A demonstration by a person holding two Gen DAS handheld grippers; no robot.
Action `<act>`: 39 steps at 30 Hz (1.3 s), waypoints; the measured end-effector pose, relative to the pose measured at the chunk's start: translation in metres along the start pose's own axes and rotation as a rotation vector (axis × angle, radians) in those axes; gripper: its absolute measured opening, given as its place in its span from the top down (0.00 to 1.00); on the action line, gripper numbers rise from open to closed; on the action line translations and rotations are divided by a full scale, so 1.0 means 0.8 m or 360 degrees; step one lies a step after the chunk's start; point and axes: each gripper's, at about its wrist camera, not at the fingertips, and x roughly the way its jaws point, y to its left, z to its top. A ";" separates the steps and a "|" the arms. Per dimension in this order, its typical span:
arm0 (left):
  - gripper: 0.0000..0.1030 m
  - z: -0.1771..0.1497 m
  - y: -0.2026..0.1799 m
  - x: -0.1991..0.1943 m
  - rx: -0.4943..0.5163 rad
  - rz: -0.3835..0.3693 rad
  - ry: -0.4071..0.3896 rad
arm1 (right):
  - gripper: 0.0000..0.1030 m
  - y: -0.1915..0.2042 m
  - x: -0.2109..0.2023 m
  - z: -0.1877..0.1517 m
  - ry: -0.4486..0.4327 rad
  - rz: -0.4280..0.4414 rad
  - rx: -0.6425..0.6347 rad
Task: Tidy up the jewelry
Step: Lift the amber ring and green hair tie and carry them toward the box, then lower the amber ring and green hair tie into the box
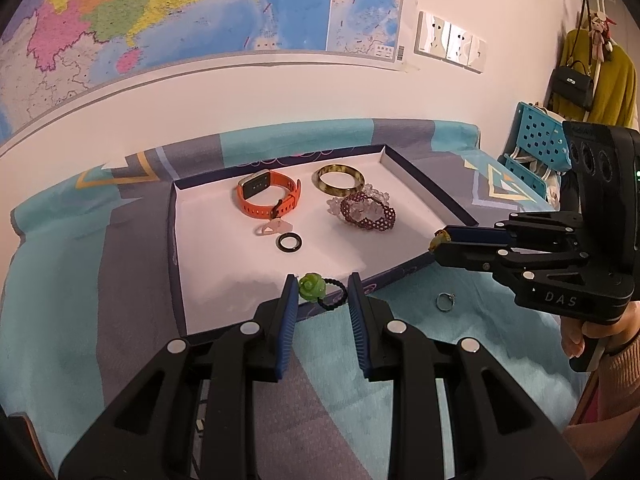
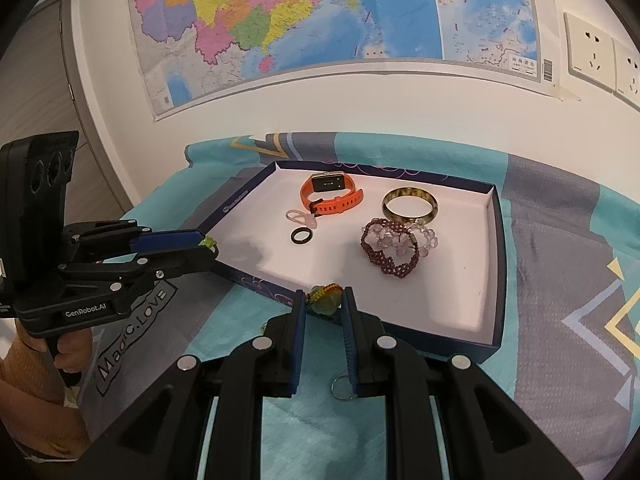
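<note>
Both grippers, left (image 1: 323, 294) clamping a green rose ring (image 1: 310, 287) and right (image 2: 323, 300) a knotted charm (image 2: 325, 300), reach the tray (image 2: 495, 264) rim; release inside likely follows.

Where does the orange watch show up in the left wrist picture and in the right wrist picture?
Left wrist view: the orange watch lies in the far left part of the tray, left of the amber bangle.
Right wrist view: it lies at the tray's far middle, upper centre of the picture, again left of the bangle.
Shared landmark: the black ring, just in front of the watch in both.
</note>
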 end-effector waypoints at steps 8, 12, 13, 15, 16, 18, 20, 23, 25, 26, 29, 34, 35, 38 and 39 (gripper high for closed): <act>0.75 0.005 0.000 0.007 -0.0003 -0.0005 0.0006 | 0.84 -0.006 0.002 0.009 -0.0009 0.0009 0.0017; 0.75 0.007 -0.001 0.012 -0.0004 -0.0005 0.0012 | 0.84 -0.008 0.004 0.012 -0.0007 0.0003 0.0013; 0.75 0.007 -0.001 0.013 -0.0005 -0.0004 0.0012 | 0.84 -0.008 0.004 0.012 -0.0007 0.0000 0.0011; 0.75 0.008 -0.001 0.013 -0.0008 -0.0006 0.0009 | 0.84 -0.009 0.005 0.013 -0.0005 -0.0002 0.0012; 0.75 0.009 -0.001 0.014 -0.0008 -0.0006 0.0008 | 0.84 -0.010 0.006 0.014 -0.0004 -0.0004 0.0015; 0.75 0.009 -0.001 0.014 -0.0008 -0.0004 0.0005 | 0.84 -0.011 0.007 0.014 -0.0004 -0.0008 0.0017; 0.75 0.010 -0.001 0.015 -0.0008 -0.0003 0.0005 | 0.84 -0.013 0.009 0.015 -0.0003 -0.0012 0.0021; 0.75 0.010 -0.002 0.014 -0.0007 -0.0003 0.0001 | 0.84 -0.015 0.011 0.017 -0.0005 -0.0014 0.0023; 0.75 0.011 -0.002 0.015 -0.0005 -0.0003 -0.0003 | 0.84 -0.015 0.011 0.018 -0.0007 -0.0016 0.0021; 0.75 0.011 -0.002 0.015 -0.0005 -0.0004 -0.0002 | 0.84 -0.015 0.011 0.018 -0.0008 -0.0015 0.0020; 0.75 0.011 -0.002 0.015 -0.0005 -0.0002 -0.0002 | 0.84 -0.016 0.011 0.019 -0.0011 -0.0016 0.0020; 0.75 0.012 -0.002 0.016 -0.0003 -0.0003 -0.0005 | 0.84 -0.017 0.011 0.021 -0.0014 -0.0016 0.0015; 0.75 0.013 -0.002 0.016 -0.0001 -0.0002 -0.0005 | 0.84 -0.017 0.011 0.021 -0.0014 -0.0017 0.0015; 0.75 0.014 -0.003 0.017 -0.0002 -0.0001 -0.0005 | 0.84 -0.019 0.012 0.024 -0.0016 -0.0020 0.0015; 0.75 0.016 -0.002 0.018 -0.0001 0.0001 -0.0003 | 0.84 -0.019 0.012 0.025 -0.0015 -0.0020 0.0016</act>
